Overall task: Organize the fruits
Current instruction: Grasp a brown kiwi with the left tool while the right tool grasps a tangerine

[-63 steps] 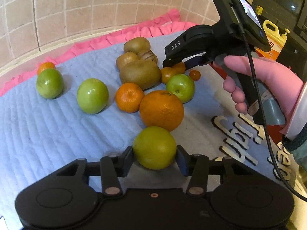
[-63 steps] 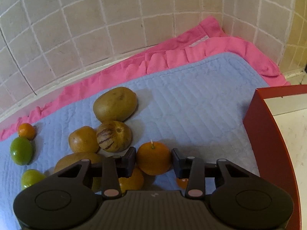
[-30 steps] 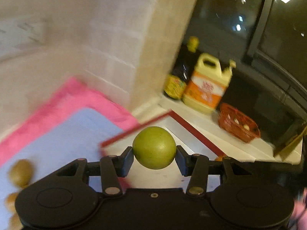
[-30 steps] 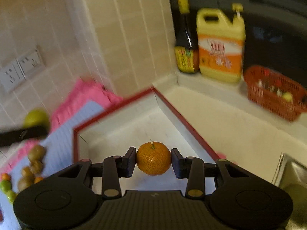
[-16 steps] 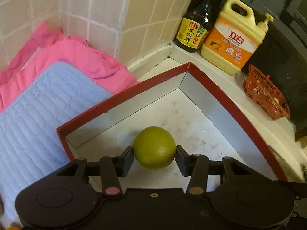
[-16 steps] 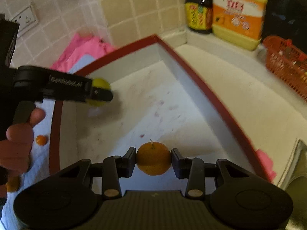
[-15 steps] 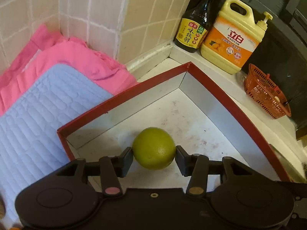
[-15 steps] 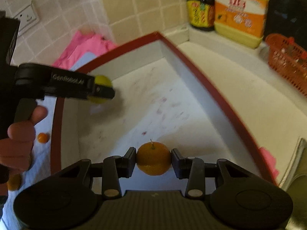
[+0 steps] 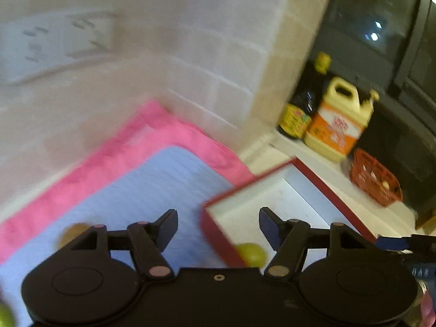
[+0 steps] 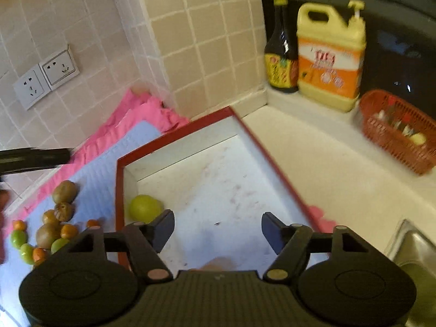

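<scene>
With both of my hand-held grippers spread and empty, the green fruit [image 10: 144, 208] lay inside the red-rimmed tray [image 10: 174, 133], against its left wall. The remaining fruit pile [image 10: 49, 229] sat left of the tray on the blue mat [image 9: 152, 190], nearer my left hand-held gripper [image 9: 218, 224] than my right hand-held gripper [image 10: 218, 230].

Your left wrist camera looked across the mat toward the red tray [image 9: 218, 234]; your right looked down closely into it [image 10: 118, 190]. Both shared the tray.
</scene>
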The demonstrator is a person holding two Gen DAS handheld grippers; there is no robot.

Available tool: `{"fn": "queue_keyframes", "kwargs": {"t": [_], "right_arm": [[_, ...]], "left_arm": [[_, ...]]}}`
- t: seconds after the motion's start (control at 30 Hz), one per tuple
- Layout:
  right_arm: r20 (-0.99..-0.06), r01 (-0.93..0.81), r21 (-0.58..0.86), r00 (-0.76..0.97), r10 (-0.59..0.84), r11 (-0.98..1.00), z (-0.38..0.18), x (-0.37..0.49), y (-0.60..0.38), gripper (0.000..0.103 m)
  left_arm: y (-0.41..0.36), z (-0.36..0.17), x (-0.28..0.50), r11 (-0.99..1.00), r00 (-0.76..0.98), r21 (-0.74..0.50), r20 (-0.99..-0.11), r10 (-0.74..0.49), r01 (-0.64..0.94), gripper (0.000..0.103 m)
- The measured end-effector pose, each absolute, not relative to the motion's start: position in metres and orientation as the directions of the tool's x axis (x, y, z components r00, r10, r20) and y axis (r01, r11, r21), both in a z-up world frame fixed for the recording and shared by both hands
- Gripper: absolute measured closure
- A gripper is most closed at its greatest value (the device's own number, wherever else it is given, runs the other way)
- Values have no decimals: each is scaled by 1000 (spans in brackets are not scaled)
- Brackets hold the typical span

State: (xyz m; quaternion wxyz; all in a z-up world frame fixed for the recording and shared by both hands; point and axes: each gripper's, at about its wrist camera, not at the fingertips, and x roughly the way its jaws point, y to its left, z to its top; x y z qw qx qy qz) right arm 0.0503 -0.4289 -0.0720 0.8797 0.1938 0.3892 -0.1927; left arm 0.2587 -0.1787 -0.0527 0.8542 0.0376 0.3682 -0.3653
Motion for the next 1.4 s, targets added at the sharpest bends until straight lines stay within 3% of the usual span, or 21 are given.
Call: {"fn": "queue_keyframes", "kwargs": {"t": [0.2, 0.33, 0.53, 0.63, 0.97, 1.13, 1.4], "right_arm": [[-733, 489, 211, 652, -194, 846, -53, 51, -420, 21], [-705, 469, 151, 668, -237, 870, -38, 64, -392, 8], [-651, 350, 123, 735, -191, 929, -23, 98, -341, 4], [-655, 267, 160, 749, -100, 950, -29, 118, -315, 4], [-819, 135, 259, 556, 143, 956, -113, 171, -240, 8], [-836, 123, 307, 509, 206, 944, -140, 176, -226, 10], [-842, 138, 281, 510, 175, 950, -148, 188, -236, 14]], "left_arm": [[-86, -26, 245, 828, 604, -159, -613, -510, 538, 25], [-30, -20, 236, 883, 669, -113, -611, -423, 455, 25], [15, -22, 229, 916, 697, -86, -621, -357, 392, 24], [27, -36, 240, 924, 673, -110, -655, -344, 366, 23], [16, -108, 278, 861, 445, -276, -765, -466, 427, 23], [10, -142, 299, 798, 303, -475, -751, -587, 370, 23], [-6, -168, 311, 806, 262, -507, -769, -583, 305, 23]]}}
